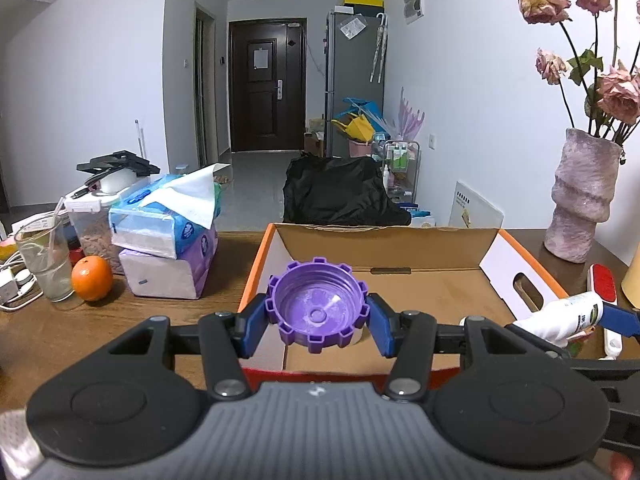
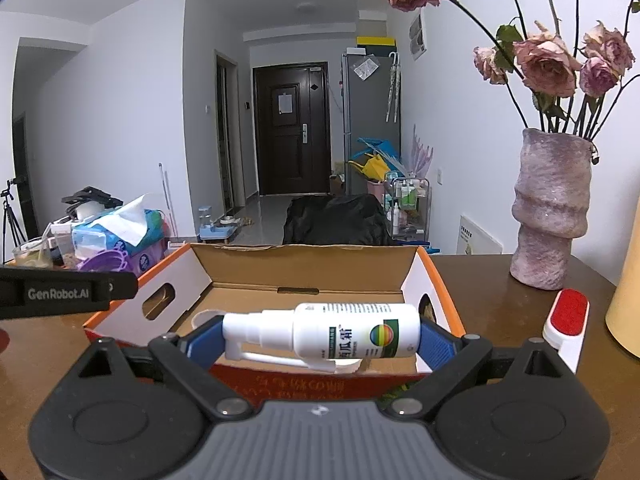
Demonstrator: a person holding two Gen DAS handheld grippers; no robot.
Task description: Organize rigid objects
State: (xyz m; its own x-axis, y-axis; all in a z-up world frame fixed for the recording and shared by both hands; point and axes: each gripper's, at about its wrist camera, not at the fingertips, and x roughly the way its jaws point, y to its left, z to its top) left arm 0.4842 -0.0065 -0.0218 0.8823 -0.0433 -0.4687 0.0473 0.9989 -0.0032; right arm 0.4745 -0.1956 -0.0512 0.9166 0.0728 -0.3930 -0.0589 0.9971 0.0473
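My left gripper (image 1: 317,322) is shut on a purple ridged jar lid (image 1: 317,306), held open side toward the camera above the near left part of an open cardboard box (image 1: 424,240). My right gripper (image 2: 320,338) is shut on a white spray bottle (image 2: 340,332), held sideways with its nozzle to the left, over the near edge of the same box (image 2: 304,260). The bottle also shows in the left wrist view (image 1: 560,316). The purple lid shows at the left in the right wrist view (image 2: 106,260).
The box has orange rims and hand holes and sits on a brown wooden table (image 1: 100,320). On the left stand tissue packs (image 1: 168,232), an orange (image 1: 92,278) and a glass (image 1: 44,260). On the right stand a pink vase of dried roses (image 2: 550,208) and a red lint brush (image 2: 566,320).
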